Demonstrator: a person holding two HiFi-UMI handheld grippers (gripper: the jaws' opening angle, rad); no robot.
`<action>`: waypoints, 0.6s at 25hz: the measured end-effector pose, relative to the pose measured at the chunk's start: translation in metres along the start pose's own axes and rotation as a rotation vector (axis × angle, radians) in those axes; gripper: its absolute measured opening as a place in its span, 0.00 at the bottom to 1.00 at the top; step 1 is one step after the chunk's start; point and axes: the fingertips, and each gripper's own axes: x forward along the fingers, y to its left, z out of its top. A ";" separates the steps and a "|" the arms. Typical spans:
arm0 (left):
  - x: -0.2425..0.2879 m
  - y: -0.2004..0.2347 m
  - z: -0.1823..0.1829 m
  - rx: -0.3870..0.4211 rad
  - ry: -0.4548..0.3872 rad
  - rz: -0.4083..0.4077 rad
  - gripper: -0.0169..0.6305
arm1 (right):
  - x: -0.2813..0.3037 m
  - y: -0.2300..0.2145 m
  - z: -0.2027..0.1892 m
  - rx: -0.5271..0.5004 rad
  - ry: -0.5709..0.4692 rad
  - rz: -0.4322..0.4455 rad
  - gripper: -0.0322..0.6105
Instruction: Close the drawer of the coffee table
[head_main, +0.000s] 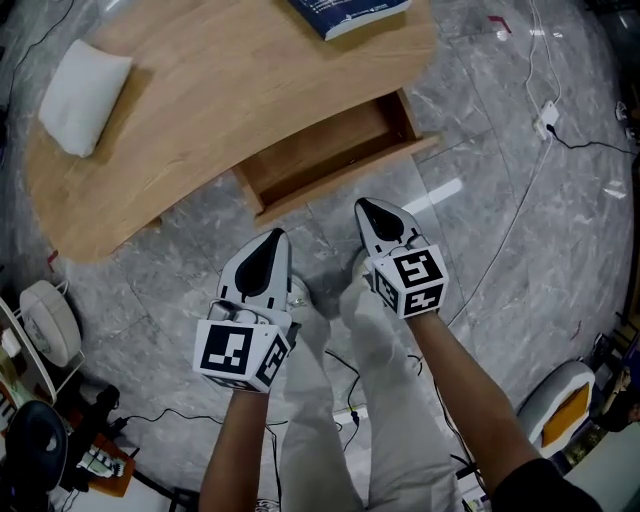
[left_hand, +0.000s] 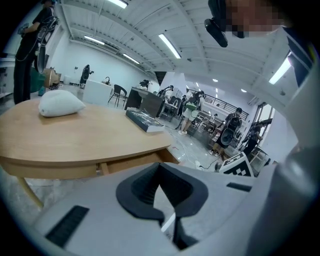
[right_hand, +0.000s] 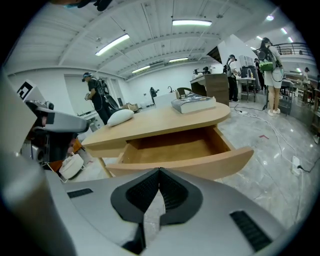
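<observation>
Nearest, left grey plastic tongs (head_main: 274, 238) with ribbed black pads, tips pressed together, gripping nothing. Just right, matching right tongs (head_main: 363, 207), likewise closed and empty, held near the drawer front without touching it. Beyond, pale wooden drawer (head_main: 320, 160) pulled out from the curved, smooth wooden bench (head_main: 200, 90). On top, soft white pillow (head_main: 85, 95) at left, dark blue book (head_main: 350, 12) at right. Below, glossy grey marbled floor (head_main: 500, 200).

Coffee table (head_main: 200, 110) is tan, pillow (head_main: 85, 95) white, book (head_main: 350, 12) seemingly dark blue.
</observation>
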 end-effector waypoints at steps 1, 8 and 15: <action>-0.001 0.001 -0.001 0.000 0.002 0.004 0.03 | 0.004 -0.001 -0.004 -0.003 0.009 -0.001 0.07; 0.000 0.005 -0.006 -0.044 0.000 0.000 0.03 | 0.025 -0.005 -0.020 -0.031 0.040 -0.015 0.07; 0.002 0.011 -0.010 -0.044 0.003 0.009 0.03 | 0.037 -0.004 -0.017 -0.051 0.037 -0.004 0.07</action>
